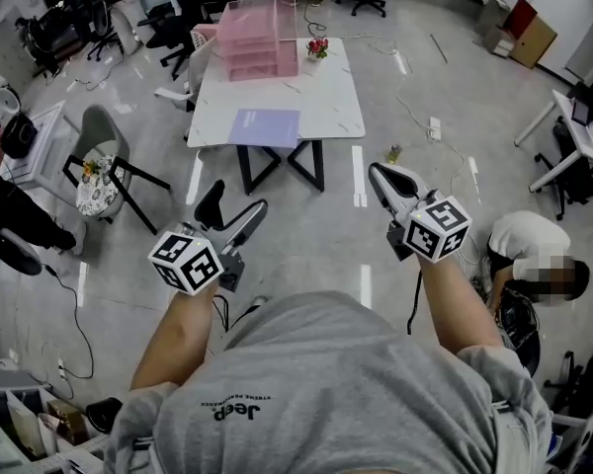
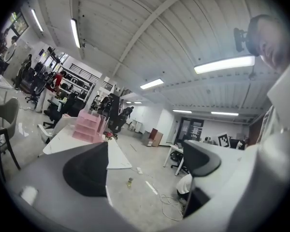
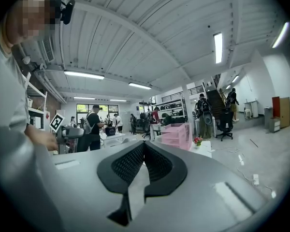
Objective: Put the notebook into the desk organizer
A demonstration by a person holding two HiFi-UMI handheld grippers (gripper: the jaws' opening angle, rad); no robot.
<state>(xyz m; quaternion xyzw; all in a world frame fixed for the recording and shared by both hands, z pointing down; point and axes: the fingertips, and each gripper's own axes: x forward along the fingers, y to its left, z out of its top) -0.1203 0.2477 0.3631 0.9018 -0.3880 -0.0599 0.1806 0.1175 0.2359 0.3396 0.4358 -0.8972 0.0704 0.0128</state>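
Note:
A lavender notebook (image 1: 265,126) lies flat at the near edge of a white table (image 1: 326,102) some way ahead of me. At the table's far end stands the pink, see-through desk organizer (image 1: 259,38), which also shows in the left gripper view (image 2: 89,126) and the right gripper view (image 3: 176,134). My left gripper (image 1: 229,211) is held in the air well short of the table, its jaws wide open with nothing between them (image 2: 145,163). My right gripper (image 1: 381,174) hovers over the floor to the right, its pads pressed together and empty (image 3: 144,154).
A small pot of red flowers (image 1: 317,47) sits beside the organizer. A chair with a patterned cushion (image 1: 101,171) stands left of the table. A bottle (image 1: 393,153) and cables lie on the floor. A person crouches at the right (image 1: 529,255) near another desk (image 1: 573,136).

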